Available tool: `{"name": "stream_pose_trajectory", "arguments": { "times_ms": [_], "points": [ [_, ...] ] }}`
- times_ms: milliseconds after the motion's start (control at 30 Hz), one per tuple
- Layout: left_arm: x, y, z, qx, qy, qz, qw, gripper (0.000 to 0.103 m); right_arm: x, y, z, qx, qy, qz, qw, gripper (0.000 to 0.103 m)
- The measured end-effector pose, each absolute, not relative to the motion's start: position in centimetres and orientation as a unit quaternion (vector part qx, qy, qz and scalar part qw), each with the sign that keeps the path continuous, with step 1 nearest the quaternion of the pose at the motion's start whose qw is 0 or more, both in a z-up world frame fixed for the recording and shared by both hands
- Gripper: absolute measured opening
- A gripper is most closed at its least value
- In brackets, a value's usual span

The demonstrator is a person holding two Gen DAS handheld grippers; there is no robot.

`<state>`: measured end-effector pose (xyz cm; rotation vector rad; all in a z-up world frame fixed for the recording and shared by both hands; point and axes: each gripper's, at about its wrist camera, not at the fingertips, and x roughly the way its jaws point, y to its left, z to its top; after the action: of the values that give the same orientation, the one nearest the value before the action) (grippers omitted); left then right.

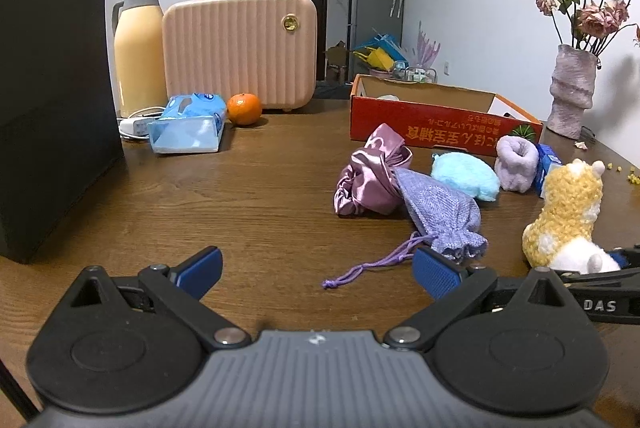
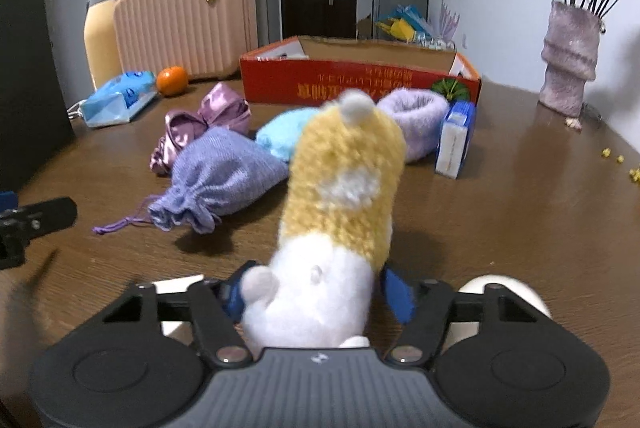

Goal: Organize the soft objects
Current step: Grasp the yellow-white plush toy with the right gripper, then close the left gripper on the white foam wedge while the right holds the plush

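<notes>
The right claw point(image 2: 312, 296) grips the plush point(image 2: 340, 196) by its white base, upright just over the table point(image 2: 500, 220). The left claw point(image 1: 316, 270) hangs wide and empty, the pouch point(image 1: 440, 212) just ahead to its right. This looks like the carry step; next, lift the plush forward into the box point(image 2: 360, 78) beyond.

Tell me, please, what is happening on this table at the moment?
A person is tidying soft items with two handheld claws. The right claw is shut on the yellow-and-white plush toy, holding it upright above the wooden table. The left claw is open and empty, just short of the purple knit drawstring pouch. A satin pouch, a blue fluffy item and a lilac fuzzy item lie in front of the open red box.
</notes>
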<state>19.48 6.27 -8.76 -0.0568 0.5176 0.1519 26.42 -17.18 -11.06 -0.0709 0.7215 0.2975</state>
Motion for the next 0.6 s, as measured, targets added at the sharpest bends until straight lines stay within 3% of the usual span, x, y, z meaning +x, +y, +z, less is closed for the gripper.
{"name": "stream_pose_trajectory", "arguments": {
  "times_ms": [200,600],
  "points": [
    [19.9,6.5,-9.1,-0.037,0.262,0.069,0.962,0.103,26.7,-17.1,-11.6,-0.034,0.343,0.150,0.926,0.046],
    [20.0,6.4,-9.3,-0.037,0.263,0.074,0.961,0.103,25.7,-17.6,-11.3,-0.027,0.312,0.160,0.936,0.041]
  ]
}}
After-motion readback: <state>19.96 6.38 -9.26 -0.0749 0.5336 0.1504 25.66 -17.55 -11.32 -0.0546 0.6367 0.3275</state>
